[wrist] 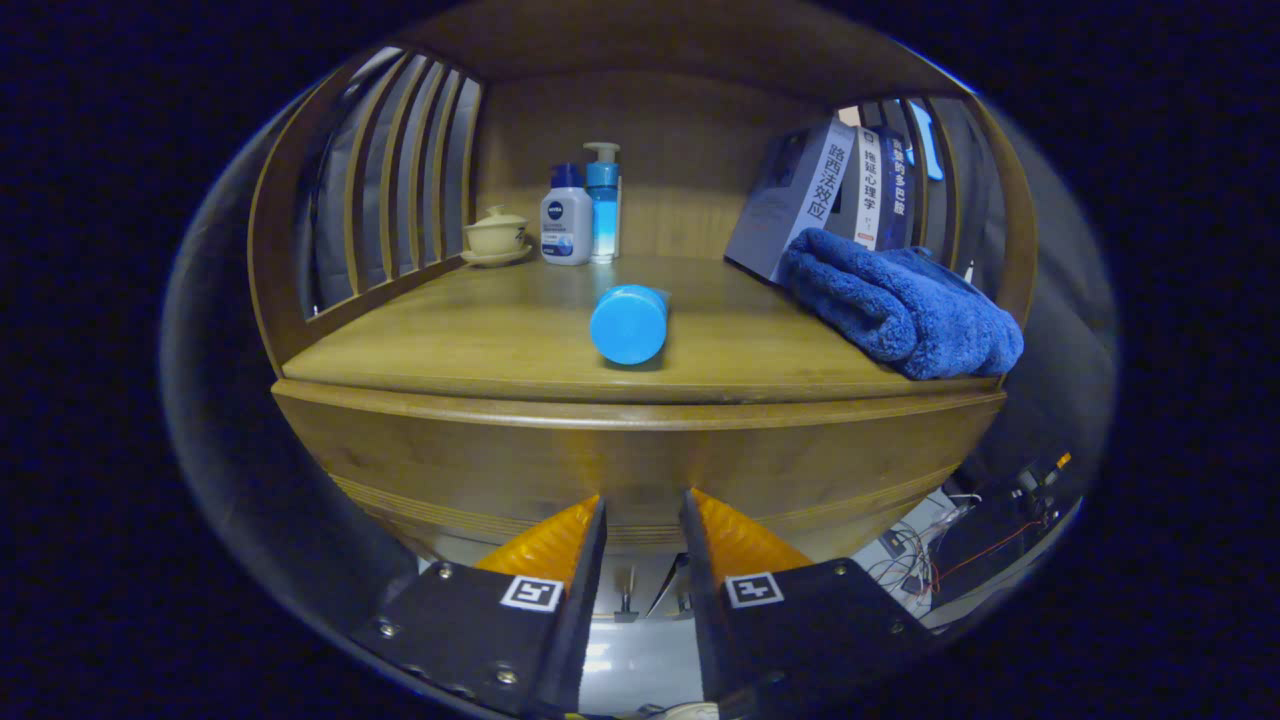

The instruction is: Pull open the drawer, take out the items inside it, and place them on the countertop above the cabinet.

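— My gripper point(643, 510) sits low in front of the cabinet point(640, 470), its two fingers point(548, 545) parted with a narrow gap between them and nothing held; it is released.

— What lies straight ahead of the fingers?

— The cabinet's curved wooden front, just beyond my fingertips. Whether that panel is the drawer face I cannot tell; I see no handle from here. Below the front, between the fingers, something pale and cluttered shows, too unclear to name.

— And on top?

— The countertop point(480, 340) carries several things. A blue cylindrical container point(630, 322) lies on its side near the middle of the front edge, its round end turned towards me. At the right edge a blue towel point(900, 300) is bunched up, its folds reaching the front right corner.

— Anything behind the towel?

— Books point(830, 195) stand leaning at the back right corner, touching the towel's rear.

— The back left?

— A cream lidded cup on a saucer point(495, 235) sits in the back left corner by the slatted side rail point(400, 180). Just beside it, along the back edge, stand a white bottle with a dark cap point(566, 215) and a blue pump bottle point(603, 205), side by side and upright.

— Off the cabinet?

— Loose wires point(920, 560) lie on the floor past the lower right side.
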A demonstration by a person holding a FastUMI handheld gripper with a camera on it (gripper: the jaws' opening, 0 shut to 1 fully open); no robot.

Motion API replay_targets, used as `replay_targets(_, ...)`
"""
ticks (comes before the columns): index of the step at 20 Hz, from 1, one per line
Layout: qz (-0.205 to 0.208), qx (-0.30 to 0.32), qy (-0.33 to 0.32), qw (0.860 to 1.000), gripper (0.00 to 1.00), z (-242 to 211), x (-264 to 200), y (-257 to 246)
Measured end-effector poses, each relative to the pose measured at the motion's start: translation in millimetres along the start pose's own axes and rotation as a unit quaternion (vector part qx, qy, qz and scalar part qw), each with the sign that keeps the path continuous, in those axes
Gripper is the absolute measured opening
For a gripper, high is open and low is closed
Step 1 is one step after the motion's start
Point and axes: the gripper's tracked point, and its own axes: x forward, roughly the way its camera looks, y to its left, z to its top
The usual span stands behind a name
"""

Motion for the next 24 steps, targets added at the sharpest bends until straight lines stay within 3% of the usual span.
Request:
replay_targets(8, 0.003, 0.0, 0.0, 1.0, 0.45, -1.3, -0.4, -0.1)
replay_targets(12, 0.003, 0.01, -0.003, 1.0, 0.53, 0.0, -3.1, -2.9)
replay_targets(16, 0.002, 0.003, -0.008, 1.0, 0.53, -0.1, -14.1, -7.5)
replay_targets(24, -0.002, 0.006, -0.065, 0.998, 0.53, 34.8, -51.8, -15.0)
